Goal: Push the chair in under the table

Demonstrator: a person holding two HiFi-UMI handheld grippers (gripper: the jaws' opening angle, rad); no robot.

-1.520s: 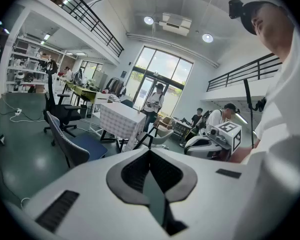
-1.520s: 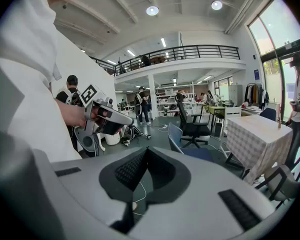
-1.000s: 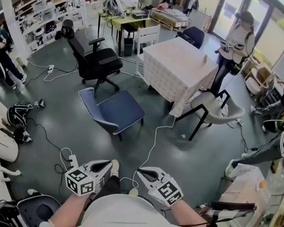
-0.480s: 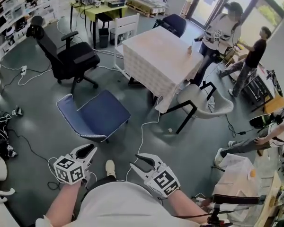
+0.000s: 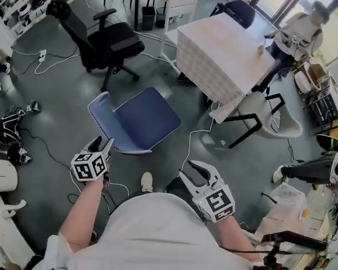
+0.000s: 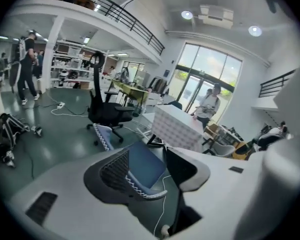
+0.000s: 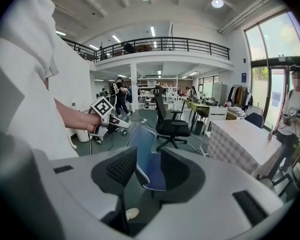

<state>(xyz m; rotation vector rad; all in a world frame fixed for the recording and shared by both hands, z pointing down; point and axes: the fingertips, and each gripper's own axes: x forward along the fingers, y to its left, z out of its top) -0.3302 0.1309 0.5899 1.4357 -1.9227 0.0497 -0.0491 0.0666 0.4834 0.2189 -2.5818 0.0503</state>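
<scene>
A blue chair [image 5: 141, 120] stands on the grey floor, its backrest [image 5: 98, 112] towards me. It is apart from the table [image 5: 225, 55] with the white checked cloth. My left gripper [image 5: 105, 144] hangs just short of the backrest's near edge. Its jaws are opening with nothing between them. My right gripper [image 5: 192, 170] is lower right, clear of the seat. Its jaws are opening too and are empty. The left gripper view shows the chair [image 6: 105, 137] beyond the gripper [image 6: 149, 170]. In the right gripper view the chair [image 7: 141, 140] shows past the gripper [image 7: 147, 173].
A black office chair [image 5: 110, 38] stands behind the blue one. A white shell chair [image 5: 265, 117] sits at the table's near right corner. A white cable [image 5: 196, 135] trails over the floor. A person [image 5: 301, 32] stands beyond the table. Bags [image 5: 8, 134] lie at the left.
Both grippers went from shut to open. The left one reached forward to the chair's backrest. The chair and table now sit nearer in the head view.
</scene>
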